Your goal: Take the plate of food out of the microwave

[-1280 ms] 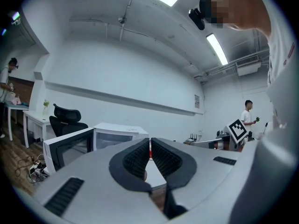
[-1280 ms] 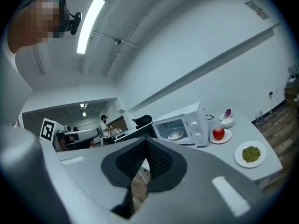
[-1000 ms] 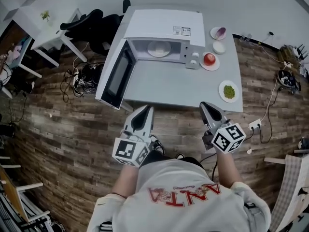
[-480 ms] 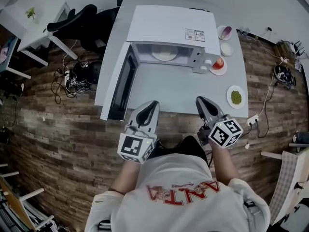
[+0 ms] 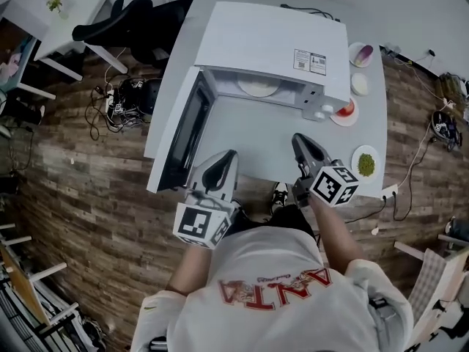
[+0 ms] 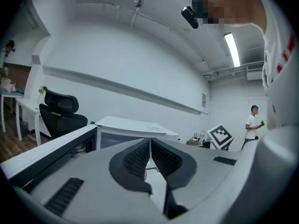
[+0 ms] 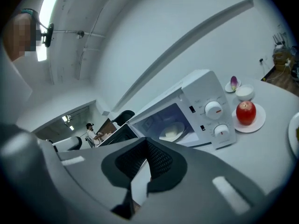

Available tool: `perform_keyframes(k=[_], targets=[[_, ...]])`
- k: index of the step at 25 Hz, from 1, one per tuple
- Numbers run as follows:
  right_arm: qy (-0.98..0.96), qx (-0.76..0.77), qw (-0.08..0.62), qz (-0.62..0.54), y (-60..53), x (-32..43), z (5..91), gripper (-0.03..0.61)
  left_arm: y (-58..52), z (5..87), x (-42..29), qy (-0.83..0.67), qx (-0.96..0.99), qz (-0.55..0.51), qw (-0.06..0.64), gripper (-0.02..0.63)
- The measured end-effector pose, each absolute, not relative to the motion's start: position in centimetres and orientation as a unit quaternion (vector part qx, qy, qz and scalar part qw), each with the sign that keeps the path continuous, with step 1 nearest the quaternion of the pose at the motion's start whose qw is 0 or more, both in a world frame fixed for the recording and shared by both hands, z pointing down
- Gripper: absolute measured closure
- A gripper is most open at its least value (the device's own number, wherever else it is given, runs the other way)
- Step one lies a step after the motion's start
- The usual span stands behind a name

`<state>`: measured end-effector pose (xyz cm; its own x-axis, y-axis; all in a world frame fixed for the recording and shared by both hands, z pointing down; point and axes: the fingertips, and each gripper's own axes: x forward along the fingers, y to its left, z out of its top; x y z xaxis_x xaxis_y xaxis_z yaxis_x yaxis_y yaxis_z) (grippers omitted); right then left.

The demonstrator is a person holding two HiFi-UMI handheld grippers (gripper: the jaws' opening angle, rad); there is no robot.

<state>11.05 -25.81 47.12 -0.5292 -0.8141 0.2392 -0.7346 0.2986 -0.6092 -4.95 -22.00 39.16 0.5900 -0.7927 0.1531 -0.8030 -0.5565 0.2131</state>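
An office-like room is suggested by a black office chair (image 5: pixel 108 29), a white desk (image 5: pixel 80 7), tangled floor cables (image 5: pixel 110 101) and a tabletop microwave (image 5: pixel 271 42).

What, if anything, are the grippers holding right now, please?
Nothing: left gripper and right gripper are both shut and empty; the plate of food sits in the microwave.

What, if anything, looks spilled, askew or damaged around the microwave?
Nothing stands out. The microwave sits on the table, its door open, the plate of food resting inside; the small dishes beside it look upright, nothing spilled.
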Motion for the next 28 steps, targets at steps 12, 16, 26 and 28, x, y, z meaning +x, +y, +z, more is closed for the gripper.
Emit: perform_keyframes(k=[12, 16, 26, 28], targets=[[0.725, -0.45, 0.15, -0.5, -34.8, 7.0, 54.5, 0.554, -24.2, 41.6, -6.3, -0.496, 0.855, 0.057, 0.142, 0.594], [0.661, -0.472, 0.2, -0.547, -37.7, 7.3, 57.3, 0.537, -24.6, 41.5, -7.0, -0.506, 0.848, 0.058, 0.143, 0.594], [0.59, -0.514, 0.227, -0.58, -41.9, 7.6, 61.8, 0.537, -25.2, 42.8, -8.2, -0.512, 0.842, 0.072, 0.156, 0.594], [0.583, -0.519, 0.228, -0.582, -42.3, 7.5, 62.3, 0.537, -25.2, 43.0, -8.4, -0.511, 0.842, 0.073, 0.159, 0.594]])
